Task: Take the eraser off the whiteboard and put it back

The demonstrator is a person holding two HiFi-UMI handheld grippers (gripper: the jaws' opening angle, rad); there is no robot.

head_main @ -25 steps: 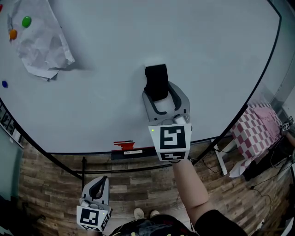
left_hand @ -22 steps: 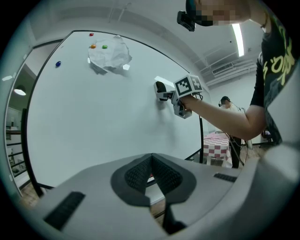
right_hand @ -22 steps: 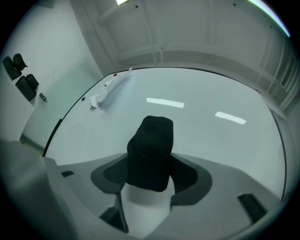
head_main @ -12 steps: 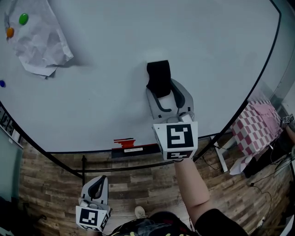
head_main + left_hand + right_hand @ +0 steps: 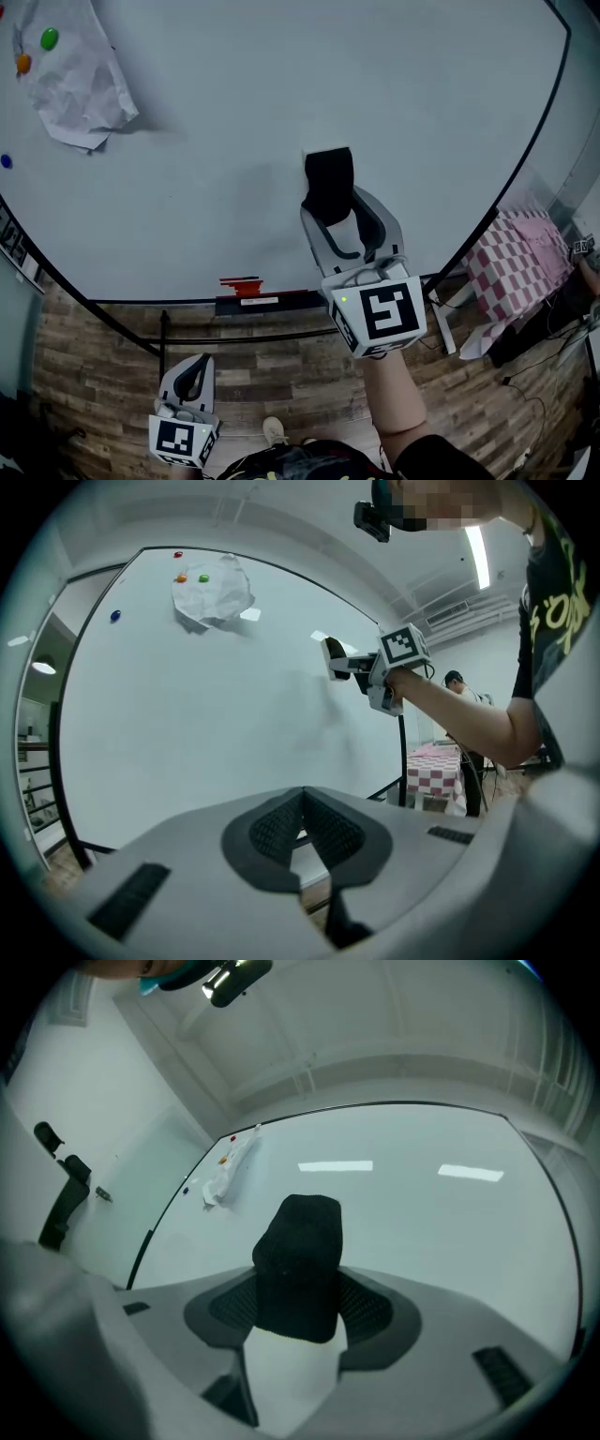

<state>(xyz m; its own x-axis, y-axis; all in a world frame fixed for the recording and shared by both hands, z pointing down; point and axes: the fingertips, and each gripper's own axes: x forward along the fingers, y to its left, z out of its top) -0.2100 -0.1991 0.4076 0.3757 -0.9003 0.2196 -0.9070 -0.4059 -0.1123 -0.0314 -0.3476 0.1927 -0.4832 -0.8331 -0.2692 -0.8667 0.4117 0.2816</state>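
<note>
The whiteboard (image 5: 234,141) fills most of the head view. Its black frame curves down the left side, runs along the bottom and climbs steeply on the right. The board is bare around the middle. The only clutter on it is far off in the upper left corner. Below the bottom edge lies plank floor (image 5: 94,375), and a checked cloth (image 5: 520,258) sits past the right edge. A red item (image 5: 241,284) rests at the lower frame, just left of the right tongs.

The right forearm (image 5: 398,403) reaches up from the bottom of the view, and the right tongs (image 5: 335,202) point at the board's middle, tilted slightly to the right. They have just been closing and now stand fairly wide, with the pads pressed on both sides of the eraser (image 5: 329,183) between them. The eraser's far end is at the board's surface. I cannot tell from these angles whether it touches the board or sits a little off it. The left tongs (image 5: 195,370) hang low over the floor, well apart from the board, with their tips brought together on nothing.

There is one black eraser, one crumpled paper sheet (image 5: 80,89) and two tongs. The head view shows three magnets: green (image 5: 49,38), orange (image 5: 23,64) and blue (image 5: 7,160). The left gripper view shows a fourth, a red one (image 5: 178,553), above the sheet.
</note>
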